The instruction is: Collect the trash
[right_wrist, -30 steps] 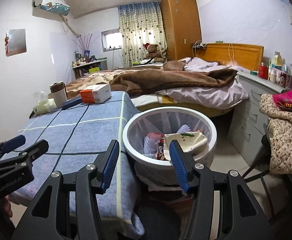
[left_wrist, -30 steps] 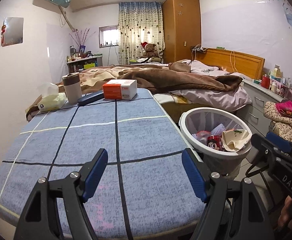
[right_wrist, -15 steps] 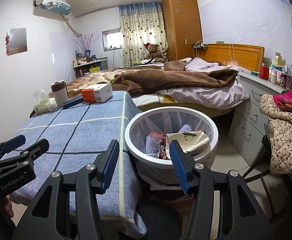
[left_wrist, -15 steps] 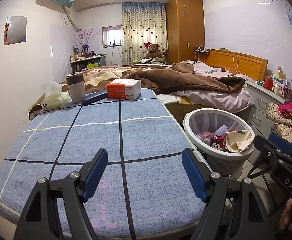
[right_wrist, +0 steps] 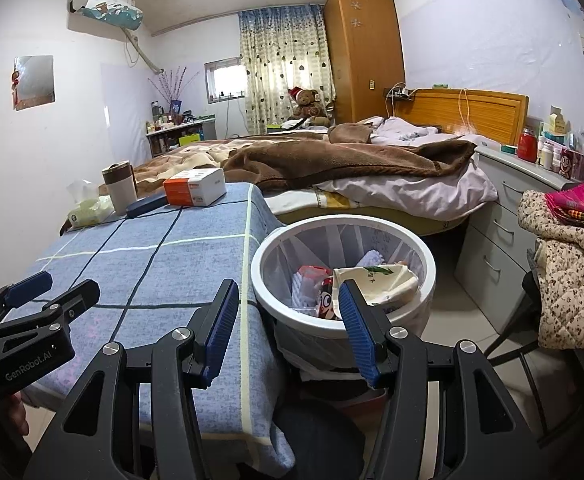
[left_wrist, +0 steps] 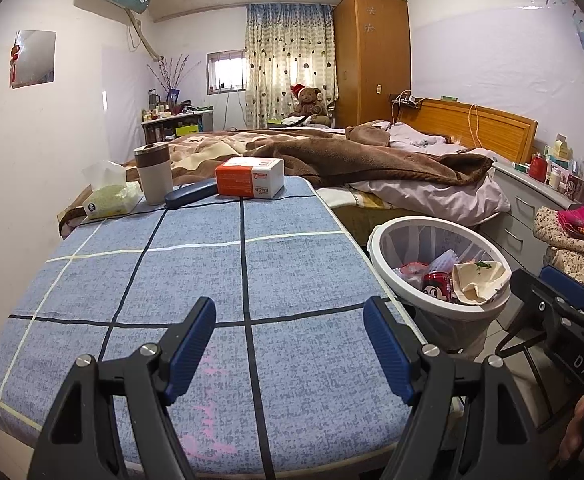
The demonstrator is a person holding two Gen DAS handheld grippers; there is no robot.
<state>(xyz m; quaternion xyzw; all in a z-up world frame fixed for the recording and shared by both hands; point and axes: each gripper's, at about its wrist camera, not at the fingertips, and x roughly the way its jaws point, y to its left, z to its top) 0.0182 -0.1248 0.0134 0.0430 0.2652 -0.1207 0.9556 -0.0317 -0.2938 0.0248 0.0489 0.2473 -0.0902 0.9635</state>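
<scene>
A white round trash bin (left_wrist: 380, 244) (right_wrist: 259, 264) stands on the floor right of the blue checked table (left_wrist: 227, 280) (right_wrist: 151, 256). It holds a red can (left_wrist: 438, 286), a cream paper wrapper (right_wrist: 376, 280) and other scraps. My left gripper (left_wrist: 289, 336) is open and empty above the table's near edge. My right gripper (right_wrist: 287, 320) is open and empty, in front of the bin and slightly above it.
At the table's far end stand an orange-and-white box (left_wrist: 249, 178), a dark blue case (left_wrist: 189, 194), a grey cup (left_wrist: 153, 172) and a tissue pack (left_wrist: 109, 200). A bed with brown blanket (left_wrist: 352, 156) lies beyond. Grey drawers (right_wrist: 500, 216) and a quilted coat on a chair (right_wrist: 564, 280) stand at the right.
Both grippers have drawn back and risen slightly, so table and bin sit a little farther and lower in view. Both stay open and empty.
</scene>
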